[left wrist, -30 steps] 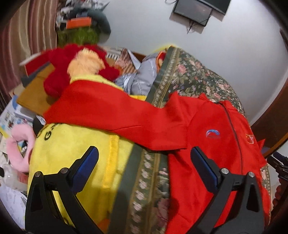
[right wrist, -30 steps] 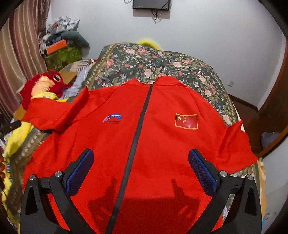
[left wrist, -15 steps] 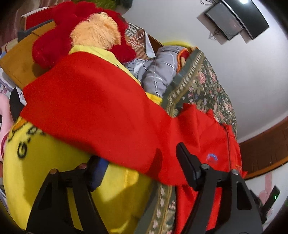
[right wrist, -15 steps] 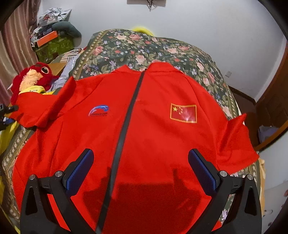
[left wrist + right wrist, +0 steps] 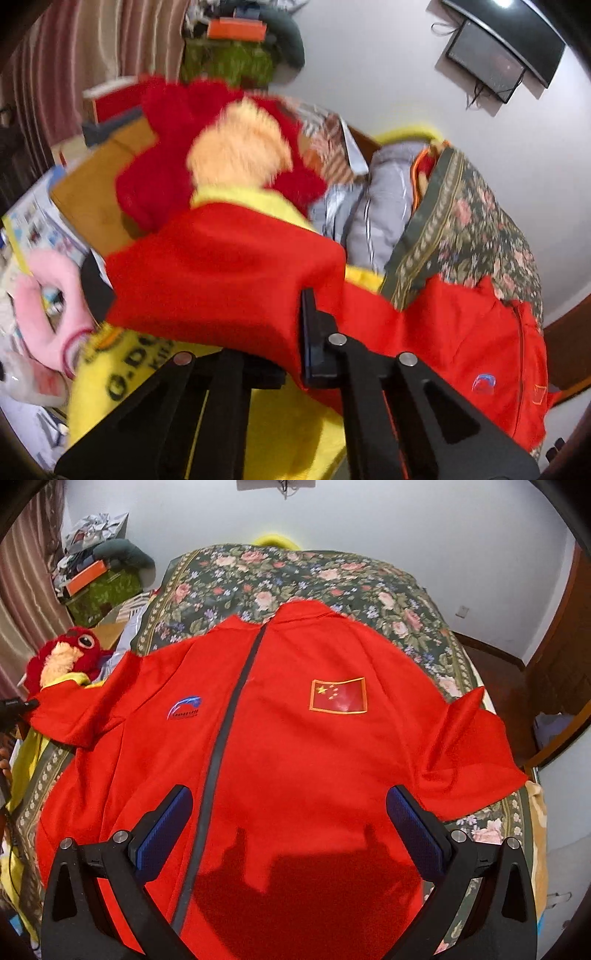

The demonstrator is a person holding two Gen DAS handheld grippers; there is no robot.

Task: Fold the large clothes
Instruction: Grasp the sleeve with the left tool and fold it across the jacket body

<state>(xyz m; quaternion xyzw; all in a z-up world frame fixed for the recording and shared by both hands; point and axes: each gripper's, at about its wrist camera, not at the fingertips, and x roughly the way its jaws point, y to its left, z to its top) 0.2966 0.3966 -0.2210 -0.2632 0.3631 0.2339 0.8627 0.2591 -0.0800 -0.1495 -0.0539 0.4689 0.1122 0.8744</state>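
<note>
Pulling the sleeve (image 5: 229, 273) inward risks dragging the whole red jacket (image 5: 295, 738) askew on the bed (image 5: 295, 576), since only a thin edge of cloth sits in the left gripper (image 5: 295, 354), whose jaws are clamped tight on it; it could also slip free. The yellow plush toy (image 5: 280, 435) under the sleeve may snag too. The jacket lies flat, zip up, its hem between the wide, empty jaws of the right gripper (image 5: 291, 830), the sleeve out at 9 o'clock.
</note>
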